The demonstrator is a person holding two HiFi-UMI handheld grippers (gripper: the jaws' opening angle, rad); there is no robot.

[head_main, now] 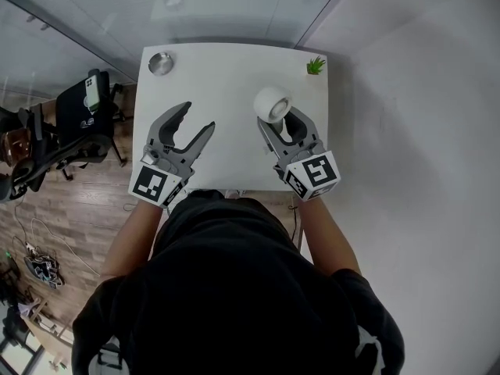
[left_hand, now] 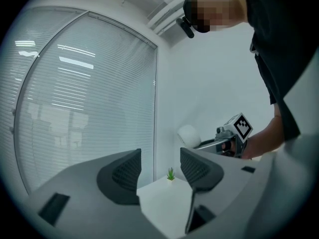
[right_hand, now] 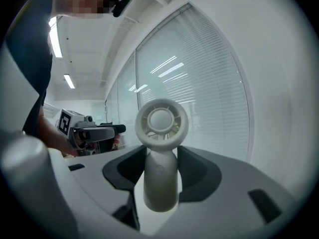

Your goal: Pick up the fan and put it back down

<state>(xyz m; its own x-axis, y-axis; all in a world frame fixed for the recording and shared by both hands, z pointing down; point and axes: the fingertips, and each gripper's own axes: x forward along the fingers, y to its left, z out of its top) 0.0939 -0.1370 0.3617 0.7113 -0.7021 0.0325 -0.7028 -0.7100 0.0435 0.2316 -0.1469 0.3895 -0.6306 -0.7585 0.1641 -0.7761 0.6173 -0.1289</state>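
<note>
off to the left, beyond the table's edge, a black office chair (head_main: 82, 112) stood on the wooden floor. the white table (head_main: 226, 143) lay in front of me, with a small round metal dish (head_main: 161, 62) on its far left corner, well apart from both tools. my left gripper (head_main: 198, 116) reached over the left half of the table, its jaws spread wide with only bare tabletop and air between them. in the left gripper view, the gap between the jaws looked across the table at a small green plant (left_hand: 171, 174) on the far corner, with window blinds (left_hand: 89, 98) behind it.

the fan (head_main: 272, 104) was to the right of the middle, over the far part of the table. it was white, with a round head and a thick handle. my right gripper (head_main: 279, 117) pinched that handle from both sides, and the head stood out past the jaw tips. in the right gripper view the pads (right_hand: 197, 171) pressed on the handle, and the head faced back toward the camera. i could not tell whether the fan's lower end touched the table. the plant sat beyond it on the far right corner, near the fan but apart from it.

both my forearms came out from my black sleeves, elbows bent. each hand was behind its marker cube and both tools pointed away from me, roughly level.
</note>
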